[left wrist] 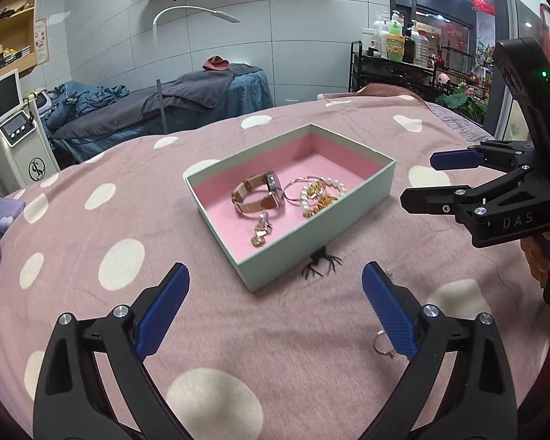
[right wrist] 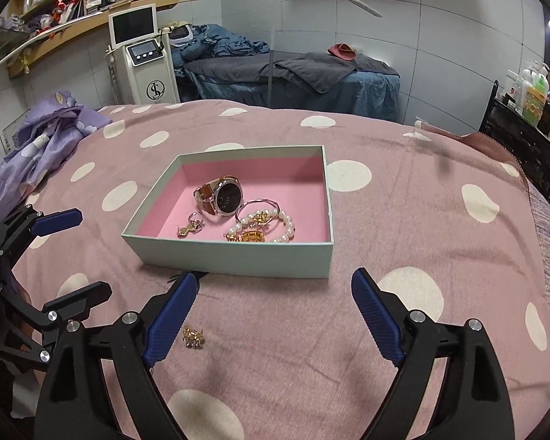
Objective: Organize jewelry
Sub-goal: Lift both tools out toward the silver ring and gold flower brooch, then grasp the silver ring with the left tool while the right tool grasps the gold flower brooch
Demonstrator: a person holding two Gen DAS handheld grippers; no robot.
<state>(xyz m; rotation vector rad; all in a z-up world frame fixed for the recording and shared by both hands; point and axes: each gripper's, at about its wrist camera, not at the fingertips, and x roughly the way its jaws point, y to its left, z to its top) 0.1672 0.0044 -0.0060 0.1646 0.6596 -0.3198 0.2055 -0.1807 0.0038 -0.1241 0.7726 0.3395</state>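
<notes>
Jewelry is mostly gathered in the pink-lined box (right wrist: 231,256) on the spotted bedspread (right wrist: 421,220); a gold clip (right wrist: 192,336) and a silver ring (left wrist: 381,344) are left outside. Both the left gripper (left wrist: 275,308) and right gripper (right wrist: 275,315) are held wide and empty, so a stray is judged next to be pinched

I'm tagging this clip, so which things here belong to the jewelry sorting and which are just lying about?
Part of the job:
- mint box
- watch
- pearl bracelet
- silver ring on the bedspread
- gold piece on the bedspread

Just lying about:
- purple cloth
- screen machine
- bottles
</notes>
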